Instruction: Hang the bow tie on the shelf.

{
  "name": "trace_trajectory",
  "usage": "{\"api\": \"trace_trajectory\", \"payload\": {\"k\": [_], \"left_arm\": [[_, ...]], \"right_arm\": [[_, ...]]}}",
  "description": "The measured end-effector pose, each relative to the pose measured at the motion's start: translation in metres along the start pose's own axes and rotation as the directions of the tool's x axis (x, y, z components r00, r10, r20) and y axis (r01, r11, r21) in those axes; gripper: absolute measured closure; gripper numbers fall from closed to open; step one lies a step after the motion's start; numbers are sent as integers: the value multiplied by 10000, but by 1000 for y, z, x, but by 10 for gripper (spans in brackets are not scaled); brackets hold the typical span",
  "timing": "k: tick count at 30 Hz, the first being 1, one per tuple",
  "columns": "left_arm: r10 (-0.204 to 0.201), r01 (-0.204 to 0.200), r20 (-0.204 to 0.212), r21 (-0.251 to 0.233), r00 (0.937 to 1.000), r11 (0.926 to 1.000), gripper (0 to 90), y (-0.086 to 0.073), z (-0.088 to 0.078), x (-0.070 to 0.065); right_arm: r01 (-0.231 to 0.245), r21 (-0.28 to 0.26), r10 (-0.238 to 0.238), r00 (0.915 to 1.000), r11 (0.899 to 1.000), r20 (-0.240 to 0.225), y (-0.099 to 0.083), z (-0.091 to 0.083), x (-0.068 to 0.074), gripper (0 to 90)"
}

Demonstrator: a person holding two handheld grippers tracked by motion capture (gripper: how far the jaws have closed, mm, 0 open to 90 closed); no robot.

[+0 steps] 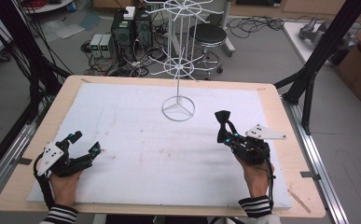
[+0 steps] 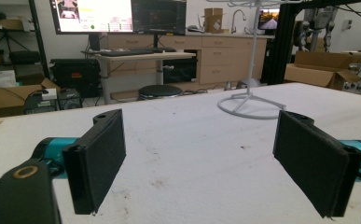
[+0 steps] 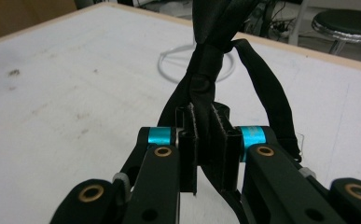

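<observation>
A black bow tie is pinched in the right gripper; the left gripper, fingers wide and empty, waits. The tie should be lifted toward the white rack at 11 o'clock.

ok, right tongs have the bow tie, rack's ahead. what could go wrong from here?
1. The right tongs pinch only part of the bow tie; it may slip out in transit.
2. Its loose strap dangles and could snag on the rack arms.
3. The rack looks light; a bump might tip it.
</observation>
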State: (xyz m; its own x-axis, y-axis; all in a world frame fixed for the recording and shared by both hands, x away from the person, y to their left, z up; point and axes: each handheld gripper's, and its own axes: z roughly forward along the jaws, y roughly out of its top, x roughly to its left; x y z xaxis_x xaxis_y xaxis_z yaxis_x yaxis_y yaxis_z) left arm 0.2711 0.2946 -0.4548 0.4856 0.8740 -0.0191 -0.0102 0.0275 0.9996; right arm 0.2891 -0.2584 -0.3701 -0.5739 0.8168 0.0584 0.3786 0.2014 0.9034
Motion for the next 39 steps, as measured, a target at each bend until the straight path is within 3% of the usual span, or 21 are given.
{"api": "trace_trajectory", "payload": {"k": [8,15,23,39], "left_arm": [[6,-6,0,4,10000,10000,173,0,0,0],[12,-12,-4,15,10000,10000,173,0,0,0],[3,-3,1,11,10000,10000,175,0,0,0],[21,-21,4,23,10000,10000,177,0,0,1]], "right_arm": [[-151,-571,156,9998,9983,86,13,8,2,822],[-297,-1116,314,9994,9933,134,35,14,3,822],[31,-1871,34,9994,9823,346,64,26,9,822],[-74,-2410,120,9998,9705,176,97,51,12,822]]}}
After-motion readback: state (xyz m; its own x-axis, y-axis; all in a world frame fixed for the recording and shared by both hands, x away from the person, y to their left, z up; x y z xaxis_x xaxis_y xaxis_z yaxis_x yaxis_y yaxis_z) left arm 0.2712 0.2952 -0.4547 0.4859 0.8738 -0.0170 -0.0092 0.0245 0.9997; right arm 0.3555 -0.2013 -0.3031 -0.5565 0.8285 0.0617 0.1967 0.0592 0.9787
